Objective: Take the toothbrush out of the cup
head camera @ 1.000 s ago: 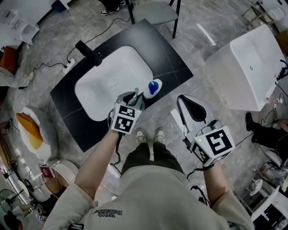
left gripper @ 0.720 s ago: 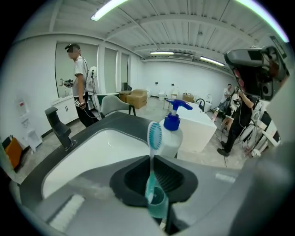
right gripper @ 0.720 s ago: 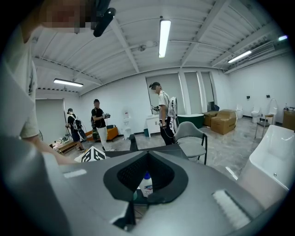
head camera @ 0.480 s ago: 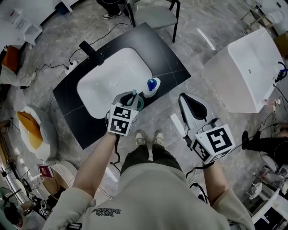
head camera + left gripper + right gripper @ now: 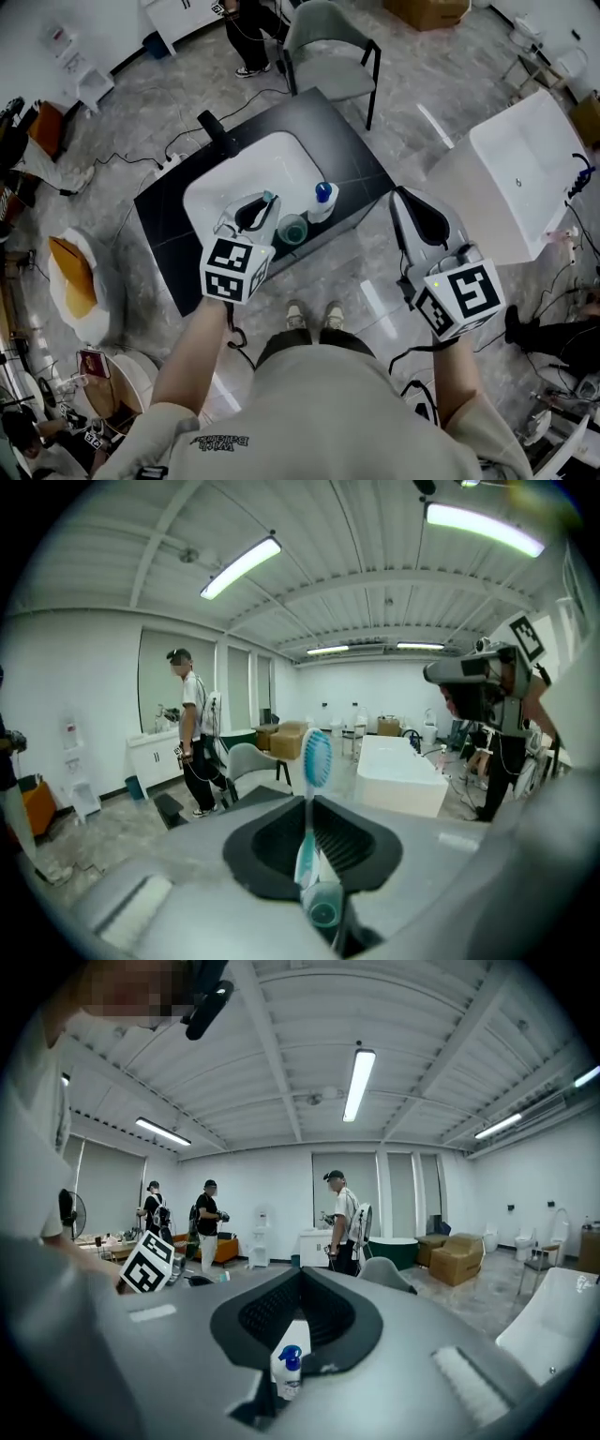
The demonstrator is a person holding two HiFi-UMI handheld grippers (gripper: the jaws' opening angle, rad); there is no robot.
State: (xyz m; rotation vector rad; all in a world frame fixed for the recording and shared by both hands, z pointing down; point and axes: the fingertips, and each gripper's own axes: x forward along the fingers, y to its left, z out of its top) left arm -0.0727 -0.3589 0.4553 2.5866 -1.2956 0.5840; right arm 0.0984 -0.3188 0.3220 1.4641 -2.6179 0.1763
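**Toothbrush clear of the cup, pinched in my left tongs**

On my feed, the left gripper (image 5: 261,204) has just closed its tongs. They now pinch the teal-and-white toothbrush (image 5: 307,846) by its handle, with the bristle head poking out past the tips. The brush is out of the cup (image 5: 292,229), held above it and just to its left in the head view. The cup stands on the black counter (image 5: 352,155) at the rim of the white basin (image 5: 220,187). A blue-capped spray bottle (image 5: 322,201) stands just to the cup's right. My right gripper (image 5: 405,202) hangs well to the right of the cup, beyond the counter's edge, its tongs pressed together at the tips and holding nothing.
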